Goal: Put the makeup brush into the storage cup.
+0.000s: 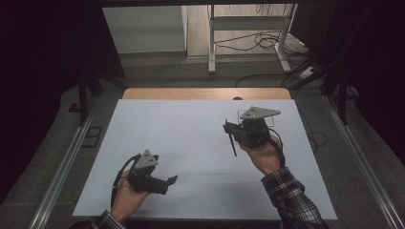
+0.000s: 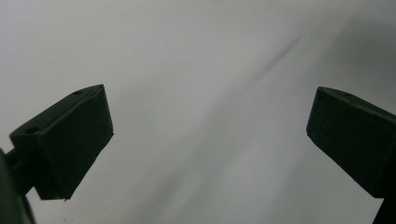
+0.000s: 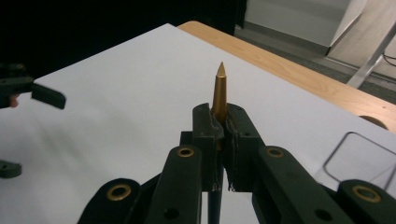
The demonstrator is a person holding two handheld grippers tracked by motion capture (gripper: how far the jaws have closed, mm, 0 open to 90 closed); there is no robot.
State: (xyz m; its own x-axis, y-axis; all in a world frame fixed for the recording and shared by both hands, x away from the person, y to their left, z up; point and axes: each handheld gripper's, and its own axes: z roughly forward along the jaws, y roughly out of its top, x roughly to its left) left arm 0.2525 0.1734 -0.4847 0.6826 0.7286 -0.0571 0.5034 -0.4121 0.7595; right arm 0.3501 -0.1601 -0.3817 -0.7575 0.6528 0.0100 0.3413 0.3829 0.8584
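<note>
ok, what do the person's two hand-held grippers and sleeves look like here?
Both are black. The left hand-held gripper and the right hand-held gripper each carry a grey three-cornered plate on top, and a black cable trails from the left one. Brass-coloured rivets dot the right one's linkage. The sleeves are dark plaid.

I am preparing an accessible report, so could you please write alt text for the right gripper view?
The right gripper has its two black jaws shut on a pen with a gold pointed tip, which rises above them. Below lies a white sheet on a wooden table. The left gripper shows at the left edge.
</note>
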